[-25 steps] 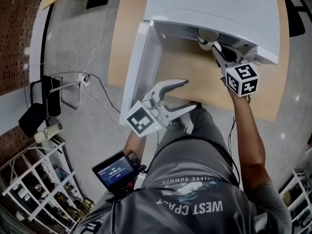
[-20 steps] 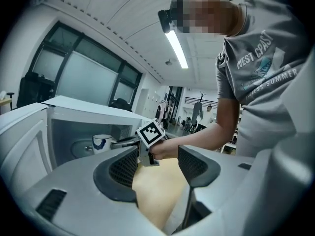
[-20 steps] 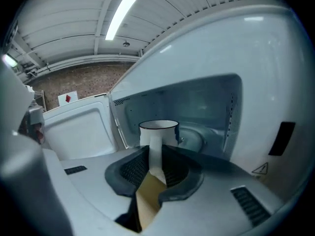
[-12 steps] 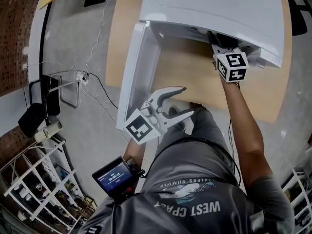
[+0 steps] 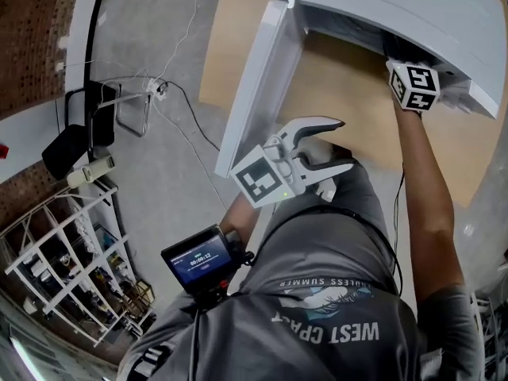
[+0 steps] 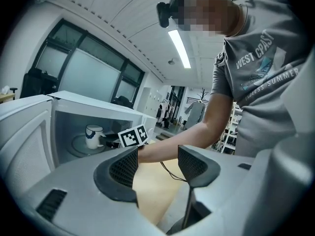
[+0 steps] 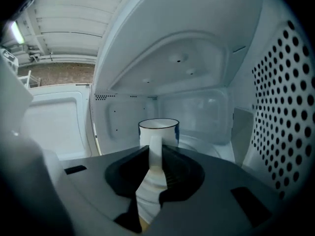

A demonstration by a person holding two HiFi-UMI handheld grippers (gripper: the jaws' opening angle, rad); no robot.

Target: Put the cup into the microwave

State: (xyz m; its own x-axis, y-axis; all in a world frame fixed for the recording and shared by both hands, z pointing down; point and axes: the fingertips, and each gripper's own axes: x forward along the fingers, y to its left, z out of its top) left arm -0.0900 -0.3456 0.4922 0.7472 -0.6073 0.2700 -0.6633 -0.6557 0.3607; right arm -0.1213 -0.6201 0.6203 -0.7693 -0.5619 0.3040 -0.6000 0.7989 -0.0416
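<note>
A white cup (image 7: pixel 158 130) with a dark rim stands upright inside the white microwave (image 5: pixel 397 6), over its round turntable (image 6: pixel 81 145); I cannot tell whether it rests on the plate. My right gripper (image 7: pixel 156 154) is shut on the cup's handle. In the head view only its marker cube (image 5: pixel 414 84) shows at the oven's mouth, and the cup is hidden under the oven's top. The cup (image 6: pixel 93 135) also shows in the left gripper view. My left gripper (image 5: pixel 343 144) is open and holds nothing, hanging in front of the table near the person's body.
The microwave door (image 5: pixel 262 86) hangs wide open on the left, over the edge of the wooden table (image 5: pixel 349 86). A perforated wall (image 7: pixel 285 97) lies close on the right of the cup. Cables (image 5: pixel 175 109), a black chair (image 5: pixel 87 133) and a white rack (image 5: pixel 71 268) stand on the floor at the left.
My right gripper has carried the cup from the oven's mouth deeper inside, so the cup is now out of the head view. The left gripper has barely moved.
</note>
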